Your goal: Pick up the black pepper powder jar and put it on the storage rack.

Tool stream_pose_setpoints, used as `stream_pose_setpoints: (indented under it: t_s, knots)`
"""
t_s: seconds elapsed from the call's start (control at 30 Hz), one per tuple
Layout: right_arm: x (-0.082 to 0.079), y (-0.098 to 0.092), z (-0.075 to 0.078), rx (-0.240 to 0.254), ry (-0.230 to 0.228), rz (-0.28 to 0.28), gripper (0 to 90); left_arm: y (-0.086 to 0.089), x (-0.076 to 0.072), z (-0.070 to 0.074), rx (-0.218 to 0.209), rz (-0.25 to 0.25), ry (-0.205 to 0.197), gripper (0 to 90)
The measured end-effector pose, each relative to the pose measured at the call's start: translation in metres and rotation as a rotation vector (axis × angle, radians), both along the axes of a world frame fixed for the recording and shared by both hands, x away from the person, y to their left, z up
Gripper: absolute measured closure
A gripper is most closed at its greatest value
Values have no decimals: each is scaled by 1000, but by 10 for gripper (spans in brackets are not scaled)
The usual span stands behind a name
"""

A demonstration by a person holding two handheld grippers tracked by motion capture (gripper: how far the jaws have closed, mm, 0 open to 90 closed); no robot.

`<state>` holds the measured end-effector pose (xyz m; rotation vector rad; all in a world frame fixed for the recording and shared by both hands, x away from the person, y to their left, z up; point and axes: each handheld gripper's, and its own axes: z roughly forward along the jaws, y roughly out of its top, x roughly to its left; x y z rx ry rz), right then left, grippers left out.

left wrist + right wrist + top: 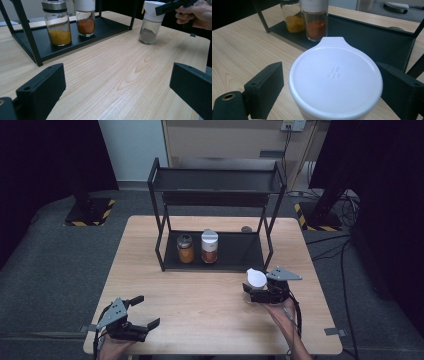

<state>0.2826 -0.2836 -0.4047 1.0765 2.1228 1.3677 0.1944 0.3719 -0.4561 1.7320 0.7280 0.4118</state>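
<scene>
A glass spice jar with a white flip lid (pixel 256 277) stands on the wooden table (pixel 200 305) just in front of the rack's right corner. In the left gripper view this jar (pixel 150 23) holds grey powder. My right gripper (pixel 251 292) reaches it from the right, a black jaw on either side of the lid (pixel 335 80). In the right gripper view a thin strip of table shows between the left jaw and the lid, so the right gripper (pixel 329 85) is open. My left gripper (pixel 146 311) rests open and empty at the table's front left corner.
A black two-tier rack (pixel 240 252) stands at the back of the table. On its lower shelf are a yellow-powder jar (pixel 185 249) with a metal lid and a red-powder jar (pixel 209 246) with a white lid. A small round object (pixel 246 228) lies behind the rack.
</scene>
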Motion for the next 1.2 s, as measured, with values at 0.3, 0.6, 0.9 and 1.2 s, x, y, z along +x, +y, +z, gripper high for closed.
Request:
stream_pose_setpoints:
  t_s: [0.3,0.6,0.9,1.2]
  knots:
    - [1,6,-5,-24,-9,-6,176,0,0,0,2,-2,-3,0]
    - [-2,5,-11,-20,-38,-13,301,0,0,0,1,-1,-3,0]
    - [-4,7,-12,-23,-48,-18,304,0,0,0,0,-1,-3,0]
    - [-5,7,-7,-17,-53,-11,304,0,0,0,-2,0,-2,0]
